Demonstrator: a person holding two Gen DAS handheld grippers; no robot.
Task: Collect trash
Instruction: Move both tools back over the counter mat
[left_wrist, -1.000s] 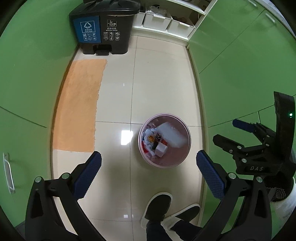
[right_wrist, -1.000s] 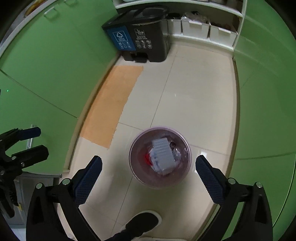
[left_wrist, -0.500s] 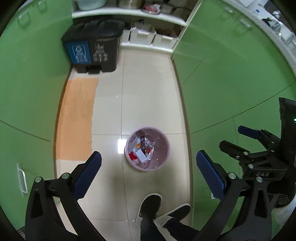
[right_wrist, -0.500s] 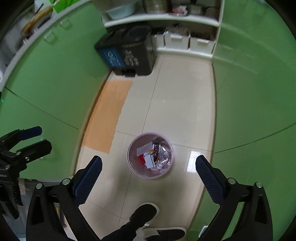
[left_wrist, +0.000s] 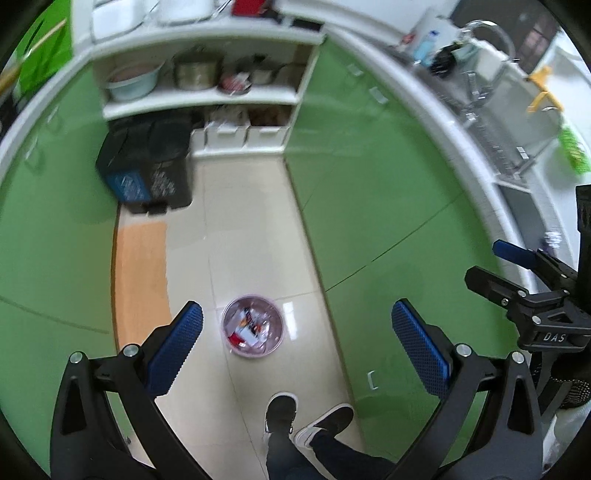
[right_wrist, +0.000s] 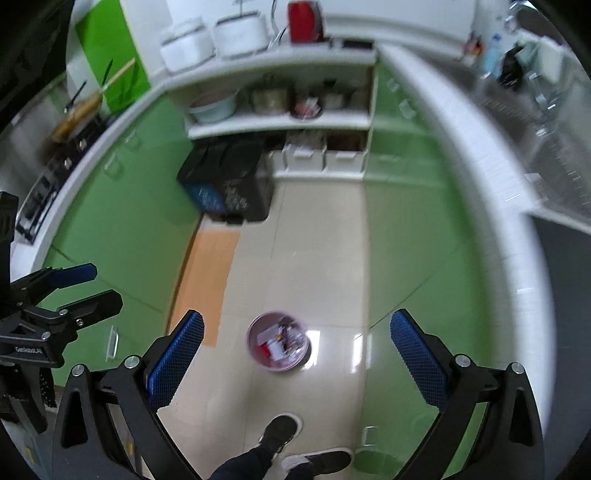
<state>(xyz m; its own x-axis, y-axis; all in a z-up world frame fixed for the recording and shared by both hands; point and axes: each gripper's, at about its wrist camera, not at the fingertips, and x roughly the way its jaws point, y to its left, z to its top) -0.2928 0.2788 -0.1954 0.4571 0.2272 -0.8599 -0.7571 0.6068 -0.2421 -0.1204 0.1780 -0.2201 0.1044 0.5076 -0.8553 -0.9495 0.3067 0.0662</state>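
Left wrist: pink trash bin (left_wrist: 253, 329) smaller, farther below vs. earlier.

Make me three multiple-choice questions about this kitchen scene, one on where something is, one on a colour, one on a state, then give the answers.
1. Where is the small pink trash bin?
A. on the floor tiles
B. on the counter
C. on the shelf

2. What colour are the cabinet doors?
A. white
B. green
C. brown

3. How do the left gripper and right gripper stand?
A. both shut on trash
B. one open, one shut
C. both open, holding nothing

Answers: 1 A, it stands on tiles ahead of the person's shoes. 2 B, both sides look green. 3 C, the blue pads sit wide apart, nothing between.
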